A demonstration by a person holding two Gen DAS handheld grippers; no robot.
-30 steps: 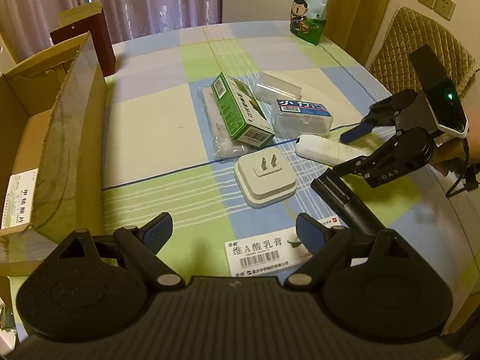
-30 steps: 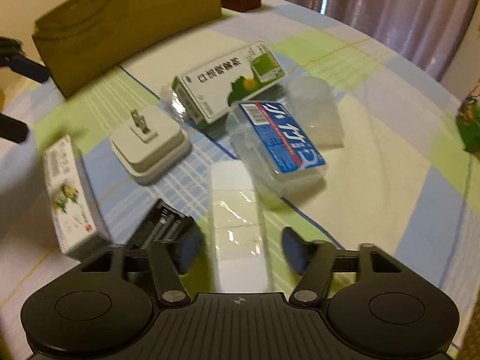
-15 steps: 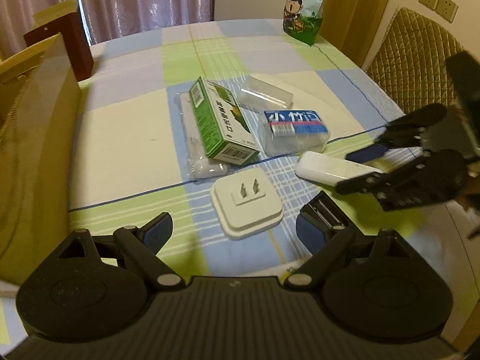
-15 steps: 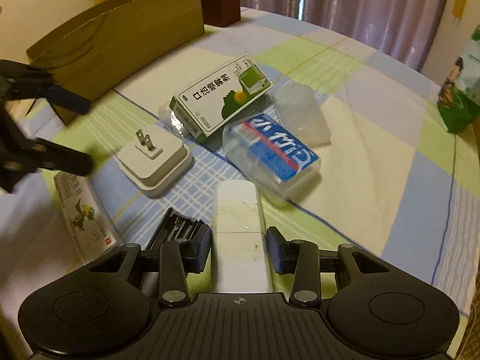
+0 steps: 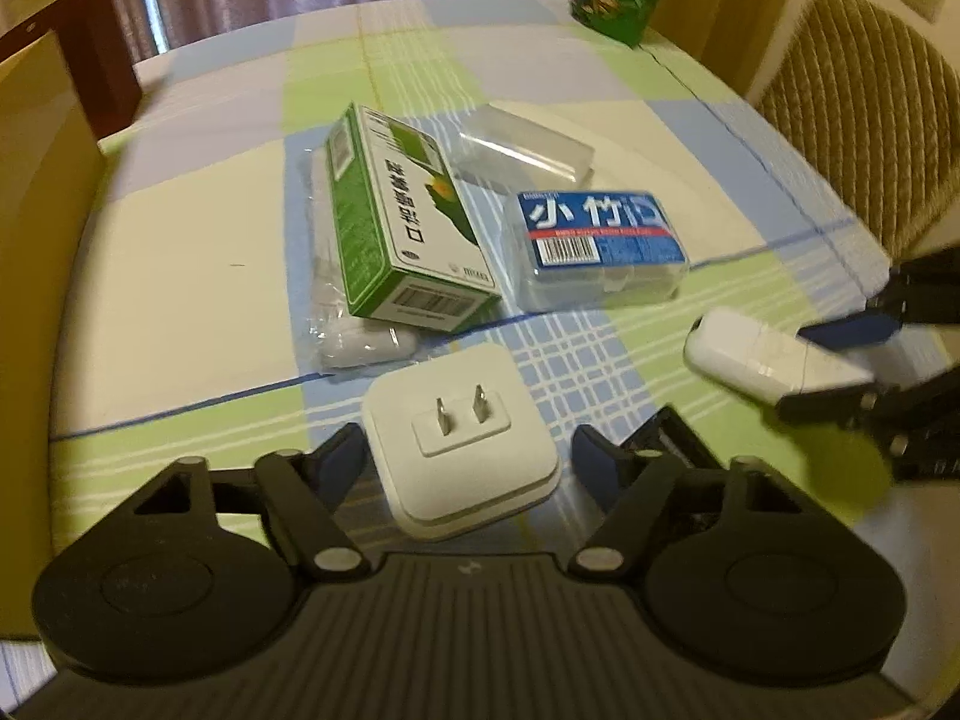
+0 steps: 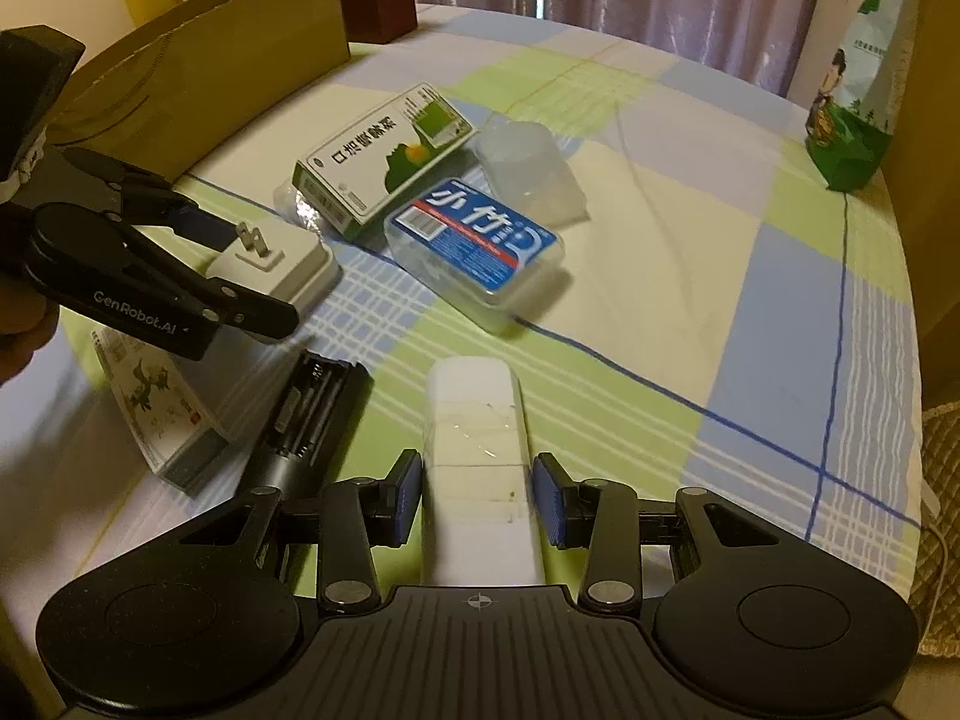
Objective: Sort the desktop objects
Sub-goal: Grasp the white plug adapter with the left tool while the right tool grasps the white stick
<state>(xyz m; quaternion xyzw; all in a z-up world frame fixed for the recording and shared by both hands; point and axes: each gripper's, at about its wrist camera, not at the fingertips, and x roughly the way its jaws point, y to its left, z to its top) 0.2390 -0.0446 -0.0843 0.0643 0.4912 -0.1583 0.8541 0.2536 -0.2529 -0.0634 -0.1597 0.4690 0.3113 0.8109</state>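
Left wrist view: the left gripper (image 5: 465, 450) stands wide, its blue pads either side of the white plug adapter (image 5: 461, 441), which lies prongs-up on the checked tablecloth (image 5: 198, 228) between them, touched by neither as far as I can tell; just ahead of the fingers the green medicine box (image 5: 399, 228) leans on a clear-wrapped white item (image 5: 354, 342); ahead and to the right sit the blue-labelled clear case (image 5: 594, 246) and, beyond it, an empty clear lid (image 5: 522, 144); far right, the right gripper (image 5: 852, 360) has the white remote (image 5: 756, 354) between its fingers.

Right wrist view: the right gripper (image 6: 477, 495) is drawn narrow, both pads pressed to the sides of the white remote (image 6: 480, 468); whether it is lifted off the cloth I cannot tell; to its left lie a black battery holder (image 6: 312, 414) and a flat white carton (image 6: 156, 408); further left the left gripper (image 6: 240, 273) straddles the adapter (image 6: 276, 267); the cardboard box (image 6: 198, 72) stands beyond, its inside hidden.

Judging by this, sorting is partway at most: one object gripped, one bracketed, and six or so lying loose on the table; what the box already holds is not shown.
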